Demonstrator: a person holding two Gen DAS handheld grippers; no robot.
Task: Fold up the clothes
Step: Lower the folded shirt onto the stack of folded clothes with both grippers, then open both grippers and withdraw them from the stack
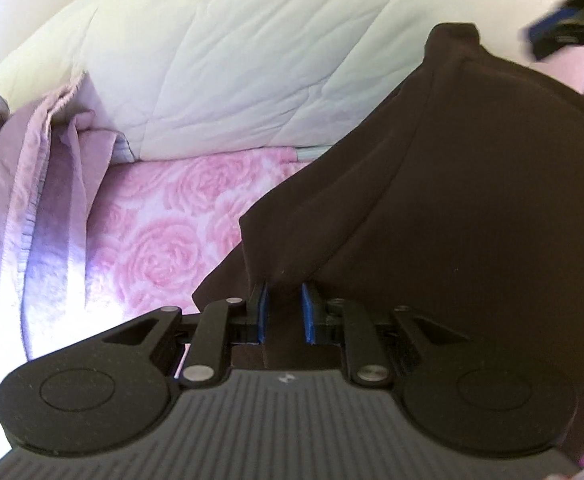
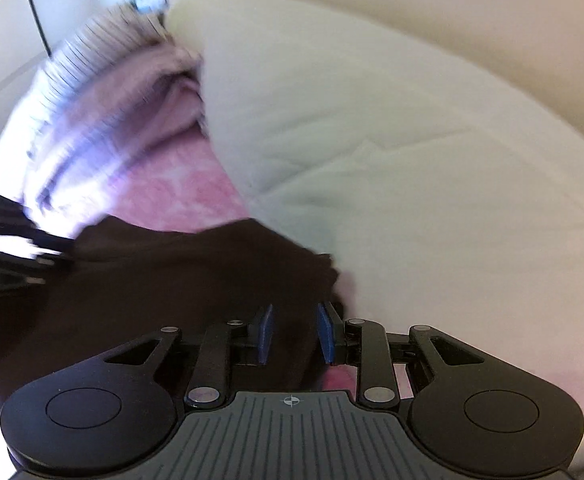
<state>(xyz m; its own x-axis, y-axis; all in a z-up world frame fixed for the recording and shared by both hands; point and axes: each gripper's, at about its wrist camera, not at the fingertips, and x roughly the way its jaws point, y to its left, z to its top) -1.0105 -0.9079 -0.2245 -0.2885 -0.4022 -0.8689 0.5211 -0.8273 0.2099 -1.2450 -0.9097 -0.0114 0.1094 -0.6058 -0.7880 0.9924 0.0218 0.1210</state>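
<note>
Dark brown cloth (image 1: pixel 452 184) fills the left wrist view, lifted off the pink rose-print bedsheet (image 1: pixel 164 232), a fold of it clamped between the blue pads of the left gripper (image 1: pixel 285 310); a white quilted duvet (image 1: pixel 232 52) lies behind. From the right wrist, blurred, the same garment (image 2: pixel 164 280) drapes leftward and passes between the 2 pads of the right gripper (image 2: pixel 294 334), which stand narrowly apart around it. It looks light, limp and prone to sagging, so holding hems or corners and keeping it taut should serve best.
</note>
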